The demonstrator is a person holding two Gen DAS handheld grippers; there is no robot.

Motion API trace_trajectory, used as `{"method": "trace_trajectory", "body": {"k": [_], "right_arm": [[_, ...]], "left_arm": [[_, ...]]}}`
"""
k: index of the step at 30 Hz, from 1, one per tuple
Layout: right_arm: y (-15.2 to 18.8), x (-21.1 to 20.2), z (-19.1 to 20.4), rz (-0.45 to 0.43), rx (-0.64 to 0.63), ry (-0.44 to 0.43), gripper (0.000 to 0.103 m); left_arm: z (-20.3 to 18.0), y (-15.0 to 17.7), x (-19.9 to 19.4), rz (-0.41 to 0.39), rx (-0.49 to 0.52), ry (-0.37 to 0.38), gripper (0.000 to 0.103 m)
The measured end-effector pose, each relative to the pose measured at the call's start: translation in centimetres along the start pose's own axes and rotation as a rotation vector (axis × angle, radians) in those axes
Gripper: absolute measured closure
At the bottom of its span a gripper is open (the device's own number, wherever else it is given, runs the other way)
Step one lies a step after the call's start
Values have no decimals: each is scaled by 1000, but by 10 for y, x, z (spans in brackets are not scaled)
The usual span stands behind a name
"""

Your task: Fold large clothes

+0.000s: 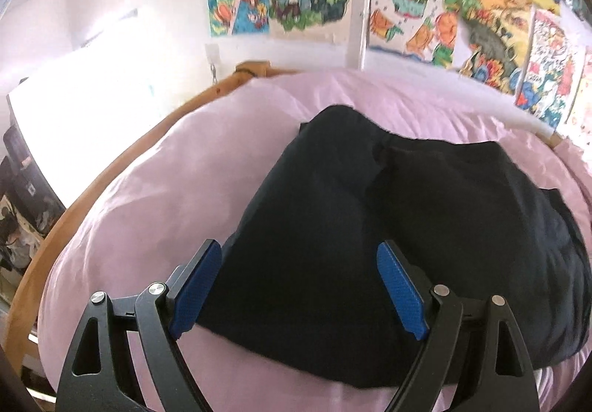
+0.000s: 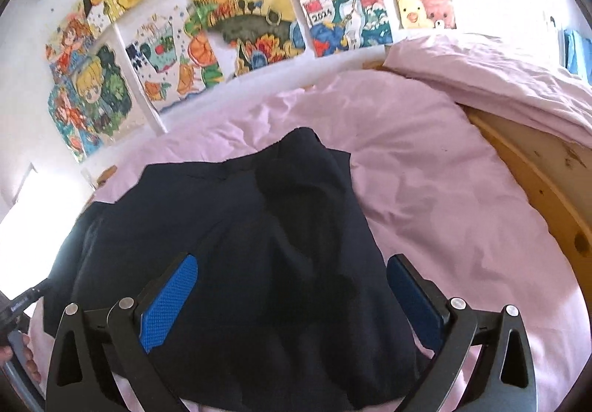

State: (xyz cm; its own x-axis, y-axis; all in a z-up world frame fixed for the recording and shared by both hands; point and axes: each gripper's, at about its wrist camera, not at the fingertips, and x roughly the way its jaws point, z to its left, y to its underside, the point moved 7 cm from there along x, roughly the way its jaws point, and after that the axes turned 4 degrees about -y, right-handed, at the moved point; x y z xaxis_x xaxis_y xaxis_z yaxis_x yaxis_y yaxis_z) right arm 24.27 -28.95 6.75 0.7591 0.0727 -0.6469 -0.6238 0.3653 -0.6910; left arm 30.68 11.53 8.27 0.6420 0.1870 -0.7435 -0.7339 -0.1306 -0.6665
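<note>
A dark navy garment lies folded into a rough rectangle on the pink bed cover. In the left wrist view my left gripper hangs open above the garment's near left part, its blue pads wide apart and clear of the cloth. In the right wrist view the same garment fills the lower middle. My right gripper stands open over its near right edge, with nothing held between the blue pads. The pink bed cover shows to the right of the garment.
A wooden bed frame curves round the left side and another stretch of the wooden bed frame on the right. A folded pink duvet lies at the back right. Colourful drawings cover the wall behind. A hand on the other gripper's handle shows at lower left.
</note>
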Motion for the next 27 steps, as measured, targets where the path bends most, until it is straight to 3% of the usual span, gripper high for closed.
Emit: {"method": "trace_trajectory", "body": {"k": [11,19,27], "right_arm": [[15,-46,6,-120,-111,30,0],[29,-91,30,-212,-174,26,0],[52,-124,34,-275,-182,49,0]], "left_arm": [[-19,28,-62,-138,31,103,21],[-17,48,-87,-139,11,126,21],[-12,70,-117,-229,38,160,20]]}}
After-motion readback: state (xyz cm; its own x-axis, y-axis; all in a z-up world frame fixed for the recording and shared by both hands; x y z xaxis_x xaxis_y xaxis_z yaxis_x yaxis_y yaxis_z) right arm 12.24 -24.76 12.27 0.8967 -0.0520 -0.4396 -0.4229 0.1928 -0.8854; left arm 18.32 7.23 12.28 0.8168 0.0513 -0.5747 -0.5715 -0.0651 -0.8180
